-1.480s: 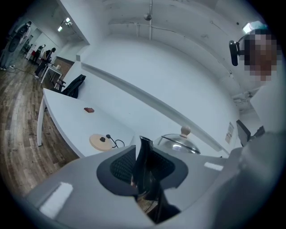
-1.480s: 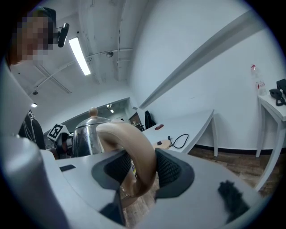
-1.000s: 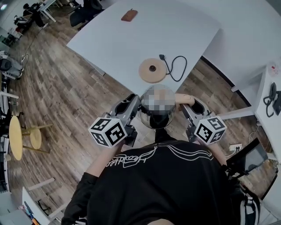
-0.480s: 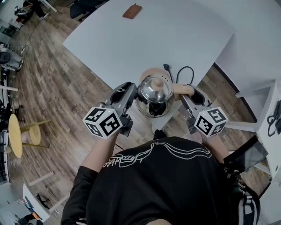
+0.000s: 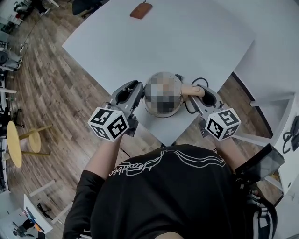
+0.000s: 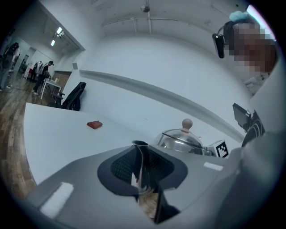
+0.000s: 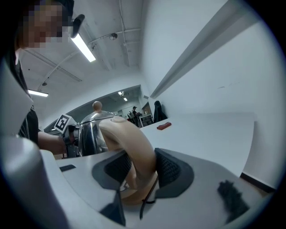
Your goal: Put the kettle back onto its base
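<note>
A steel kettle [image 6: 178, 139] with a round lid knob hangs between my two grippers, above the near corner of the white table [image 5: 196, 37]. In the head view a mosaic patch covers most of it. My left gripper [image 5: 140, 91] grips its spout [image 6: 142, 163], and the jaws are closing on it. My right gripper [image 5: 198, 91] is shut on the beige handle [image 7: 134, 152], which arches between its pads. The round base is hidden beneath the kettle. Only its black cable [image 5: 196, 82] shows beside the handle.
A small red-brown object [image 5: 140, 10] lies at the far side of the table. Wooden floor lies to the left, with a round yellow stool [image 5: 16, 144]. Another white desk [image 5: 285, 116] stands at the right.
Both grippers carried the kettle forward, from in front of the table to above its near corner. The tan base, visible earlier, is now covered by the kettle.
</note>
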The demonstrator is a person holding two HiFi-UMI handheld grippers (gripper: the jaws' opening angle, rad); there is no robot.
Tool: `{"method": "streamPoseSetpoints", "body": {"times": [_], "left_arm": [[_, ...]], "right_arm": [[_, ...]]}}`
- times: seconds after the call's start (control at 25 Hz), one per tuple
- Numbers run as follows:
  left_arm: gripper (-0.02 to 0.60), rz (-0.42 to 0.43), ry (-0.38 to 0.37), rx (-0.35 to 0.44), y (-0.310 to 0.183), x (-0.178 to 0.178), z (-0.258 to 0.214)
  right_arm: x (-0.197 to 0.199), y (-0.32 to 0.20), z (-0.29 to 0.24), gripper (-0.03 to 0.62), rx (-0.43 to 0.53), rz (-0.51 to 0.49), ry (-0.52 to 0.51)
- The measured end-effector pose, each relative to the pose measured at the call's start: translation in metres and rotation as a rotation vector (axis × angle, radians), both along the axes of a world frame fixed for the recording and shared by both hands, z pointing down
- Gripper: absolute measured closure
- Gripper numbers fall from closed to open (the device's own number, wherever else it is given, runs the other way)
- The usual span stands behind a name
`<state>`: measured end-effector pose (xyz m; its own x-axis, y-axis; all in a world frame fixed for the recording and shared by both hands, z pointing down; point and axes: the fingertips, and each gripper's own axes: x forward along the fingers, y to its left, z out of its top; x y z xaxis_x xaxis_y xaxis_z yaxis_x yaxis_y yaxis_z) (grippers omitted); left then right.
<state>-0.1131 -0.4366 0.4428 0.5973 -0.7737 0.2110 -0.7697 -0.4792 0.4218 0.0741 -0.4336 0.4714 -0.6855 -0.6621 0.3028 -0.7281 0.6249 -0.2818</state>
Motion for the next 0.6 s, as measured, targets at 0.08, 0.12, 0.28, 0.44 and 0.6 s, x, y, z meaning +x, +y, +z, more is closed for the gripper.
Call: {"method": "streamPoseSetpoints", "body": {"times": [0.08, 0.12, 0.28, 0.44, 0.6], "left_arm": [[0.515, 0.002, -0.014, 0.011, -0.005, 0.001, 0.006], [0.515, 0.004, -0.014, 0.012, -0.008, 0.001, 0.008], [0.515, 0.008, -0.016, 0.023, -0.015, 0.001, 0.015], [0.515, 0.015, -0.023, 0.058, -0.016, 0.002, 0.019], [0.517, 0.016, -0.026, 0.076, -0.016, 0.004, 0.024]], "right_arm": [[0.001, -0.005, 0.005, 0.427, 0.005, -0.005, 0.020], [0.001, -0.007, 0.006, 0.427, 0.008, -0.007, 0.028], [0.000, -0.014, 0.013, 0.431, 0.016, -0.008, 0.054], [0.000, -0.016, 0.018, 0.436, 0.047, -0.006, 0.077], [0.003, -0.017, 0.023, 0.436, 0.062, 0.015, 0.080]]}}
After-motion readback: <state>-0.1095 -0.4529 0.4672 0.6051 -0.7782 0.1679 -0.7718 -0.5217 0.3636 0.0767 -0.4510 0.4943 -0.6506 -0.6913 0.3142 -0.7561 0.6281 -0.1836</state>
